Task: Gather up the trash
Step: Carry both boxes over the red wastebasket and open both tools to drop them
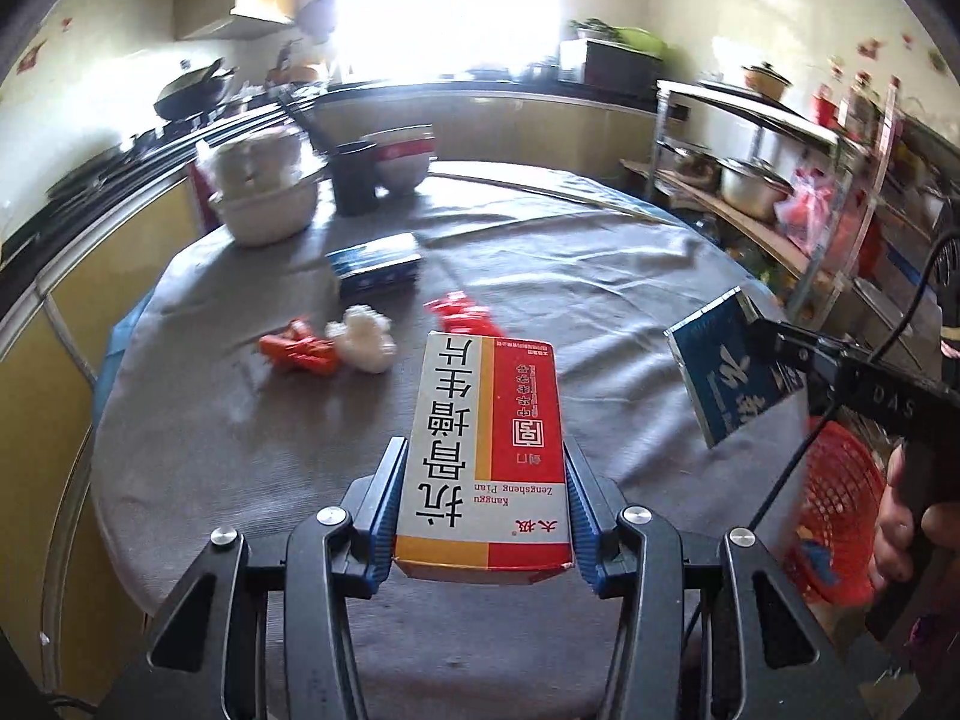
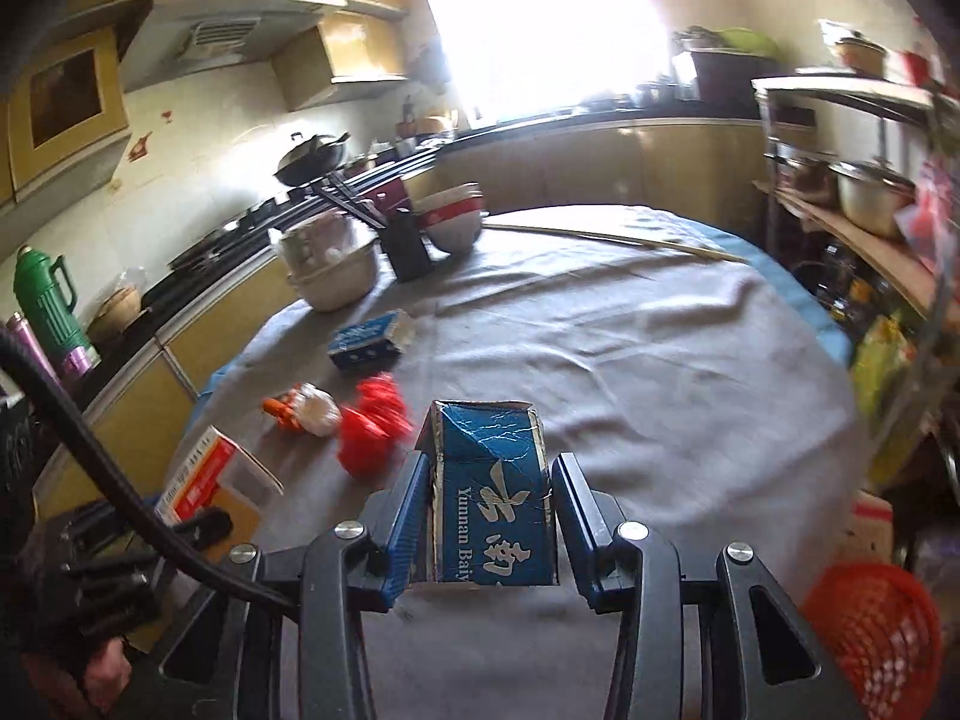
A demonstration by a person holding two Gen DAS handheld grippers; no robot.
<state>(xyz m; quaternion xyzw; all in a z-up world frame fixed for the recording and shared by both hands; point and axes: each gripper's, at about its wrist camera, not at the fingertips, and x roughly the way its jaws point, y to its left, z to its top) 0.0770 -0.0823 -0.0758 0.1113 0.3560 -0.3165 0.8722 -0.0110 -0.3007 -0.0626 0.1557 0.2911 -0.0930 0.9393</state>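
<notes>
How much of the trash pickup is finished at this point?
Partway, it seems. Done: something already lies in the red basket. In hand: the left hand-held gripper is shut on a white-and-red medicine box, and the right hand-held gripper on a blue carton. Left on the table: another blue box, red wrappers and a white wad.

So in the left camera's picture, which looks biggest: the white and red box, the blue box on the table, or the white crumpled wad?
1. white and red box, though it's nearest the camera
2. blue box
3. white wad
</notes>
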